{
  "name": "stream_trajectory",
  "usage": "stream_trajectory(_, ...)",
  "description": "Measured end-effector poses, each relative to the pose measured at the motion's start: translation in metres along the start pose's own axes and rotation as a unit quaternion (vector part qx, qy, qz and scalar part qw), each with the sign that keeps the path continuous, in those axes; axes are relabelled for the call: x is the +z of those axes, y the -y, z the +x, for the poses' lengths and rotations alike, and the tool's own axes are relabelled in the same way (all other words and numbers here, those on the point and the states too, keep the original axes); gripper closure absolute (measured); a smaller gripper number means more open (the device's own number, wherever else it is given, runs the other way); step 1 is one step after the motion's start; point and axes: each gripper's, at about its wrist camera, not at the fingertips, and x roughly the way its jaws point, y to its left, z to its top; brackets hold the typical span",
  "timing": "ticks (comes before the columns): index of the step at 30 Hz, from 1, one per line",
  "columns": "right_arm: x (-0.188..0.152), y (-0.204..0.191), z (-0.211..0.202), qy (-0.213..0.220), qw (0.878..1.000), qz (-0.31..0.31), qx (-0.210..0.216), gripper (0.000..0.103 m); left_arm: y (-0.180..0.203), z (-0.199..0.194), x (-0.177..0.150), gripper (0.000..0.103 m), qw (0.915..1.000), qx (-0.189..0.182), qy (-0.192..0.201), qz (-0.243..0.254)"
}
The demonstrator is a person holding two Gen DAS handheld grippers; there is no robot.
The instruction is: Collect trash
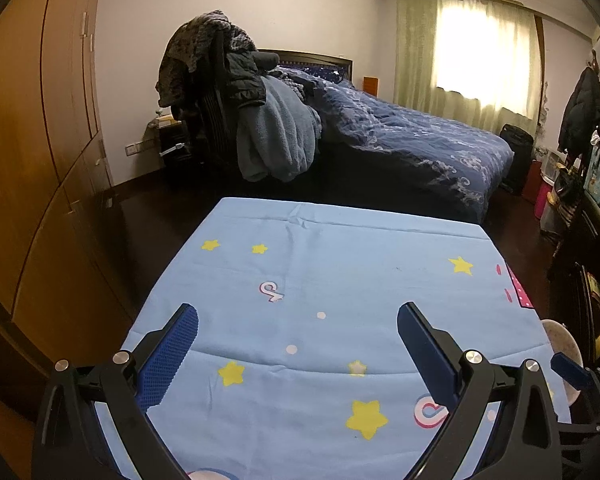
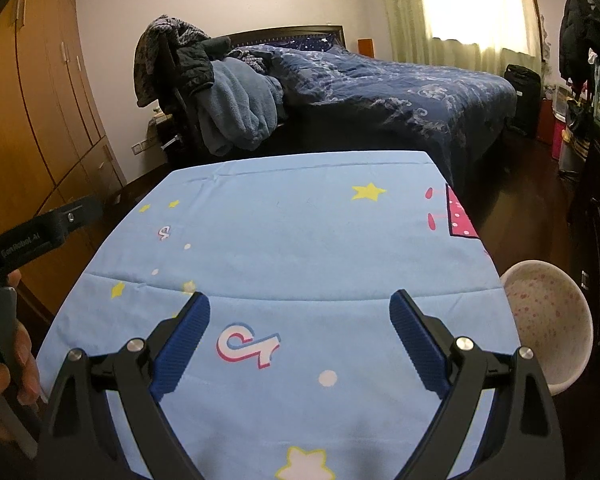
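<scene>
My left gripper (image 1: 298, 320) is open and empty, held above a table covered with a light blue cloth (image 1: 340, 264) printed with yellow stars. My right gripper (image 2: 300, 308) is also open and empty above the same cloth (image 2: 292, 224). A white bin with pink speckles (image 2: 548, 320) stands just off the table's right edge, to the right of my right gripper; its rim also shows in the left wrist view (image 1: 562, 340). I see no trash on the cloth. The left gripper's body (image 2: 40, 228) and the hand that holds it show at the left of the right wrist view.
A bed with a dark blue quilt (image 1: 412, 136) stands beyond the table. A chair piled with clothes (image 1: 236, 96) is at its left. A wooden wardrobe (image 1: 32, 140) lines the left wall. Shelves and hanging clothes (image 1: 592, 128) crowd the right. Dark floor surrounds the table.
</scene>
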Motion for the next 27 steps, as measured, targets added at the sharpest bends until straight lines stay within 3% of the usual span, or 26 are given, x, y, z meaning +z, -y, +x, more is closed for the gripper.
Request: stream_trajectory(27, -0.0029, -0.0026, 0.0006, -0.004, 1.000, 0.003, -0.001, 0.011, 0.0026, -0.0037, 0.0039, 0.004, 1.0000, -0.006, -0.002, 0.004)
